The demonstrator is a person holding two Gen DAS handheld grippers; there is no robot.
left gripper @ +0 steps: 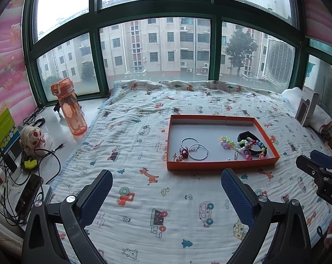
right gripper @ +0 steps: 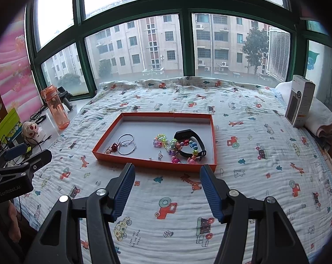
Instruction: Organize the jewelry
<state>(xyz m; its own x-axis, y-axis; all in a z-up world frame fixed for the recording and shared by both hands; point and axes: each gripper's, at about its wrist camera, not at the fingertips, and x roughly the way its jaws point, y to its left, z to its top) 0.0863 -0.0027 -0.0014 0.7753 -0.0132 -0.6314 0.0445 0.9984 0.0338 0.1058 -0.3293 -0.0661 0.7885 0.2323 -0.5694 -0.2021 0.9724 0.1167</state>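
A: Nearest first. Left gripper [left gripper: 167, 181] spread wide, nothing between the jaws, hanging over the printed quilt [left gripper: 144, 209]. Right gripper [right gripper: 167, 173] also wide and empty, fingertips just short of the near wall of the orange tray [right gripper: 154, 164].

B: Noted. Location of the jewelry?

A: All inside that tray, flat on the quilt, bunched toward the near wall. Near left corner: small red charm pieces [right gripper: 113, 147], touching 2 silver hoops [right gripper: 126, 144] that overlap each other. Near middle: tiny bead or stud [right gripper: 150, 158] and a small metal clip [right gripper: 159, 154], lying loose.

B: Handling?

A: Hoops judged thin, stiff, light, probably slick on the tray floor; best pinched across the wire at the rim where 1 hoop lies clear of the other. Stud too small to read; likely to skid or flick away under a pad.

B: Farther in?

A: Right half: coloured bead bracelets [right gripper: 179, 147], heaped and draped over a black wristband [right gripper: 191, 140]. Beads probably limp on a cord, so sagging once lifted, maybe dragging neighbours along. Band looks rubbery, grippy, springy; hold across the strap, away from the beads.

B: Beyond the tray?

A: Far half of the tray bare. Orange bottle [right gripper: 56, 110] off the quilt at the left by the window, well apart.
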